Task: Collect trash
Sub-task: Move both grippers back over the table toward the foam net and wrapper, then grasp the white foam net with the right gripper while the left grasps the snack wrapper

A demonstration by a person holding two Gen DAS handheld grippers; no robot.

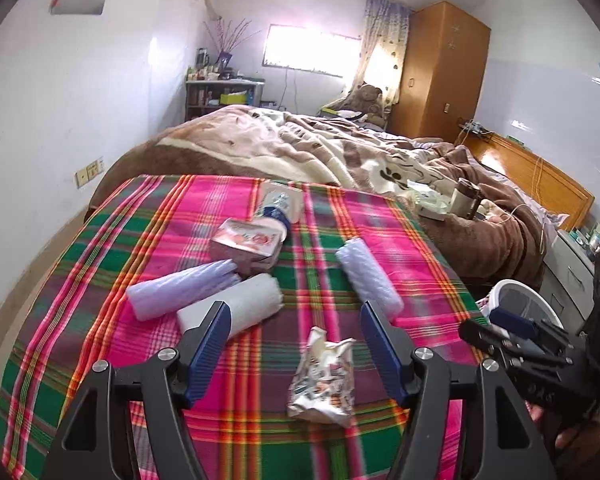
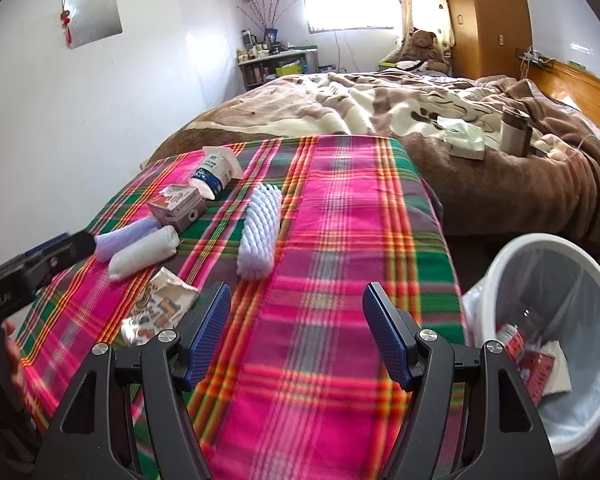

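Note:
A crumpled printed wrapper (image 1: 322, 380) lies on the plaid cloth (image 1: 100, 272) between the fingers of my open left gripper (image 1: 296, 344); it also shows in the right wrist view (image 2: 158, 308). Beyond it lie three foam rolls (image 1: 368, 278) (image 1: 236, 308) (image 1: 180, 288), a small carton (image 1: 246, 246) and a tipped blue-white cup (image 1: 278, 206). My right gripper (image 2: 296, 340) is open and empty above bare cloth (image 2: 340, 240). The white bin (image 2: 560, 280), lined with a bag, stands at its right and holds a red box (image 2: 534, 364).
A bed with a brown blanket (image 2: 380, 108) lies beyond the cloth, bearing a tissue pack (image 2: 464, 142) and a tumbler (image 2: 514, 130). A wooden wardrobe (image 1: 440, 68), a shelf (image 1: 220, 96) and a teddy bear (image 2: 422, 44) stand at the far wall.

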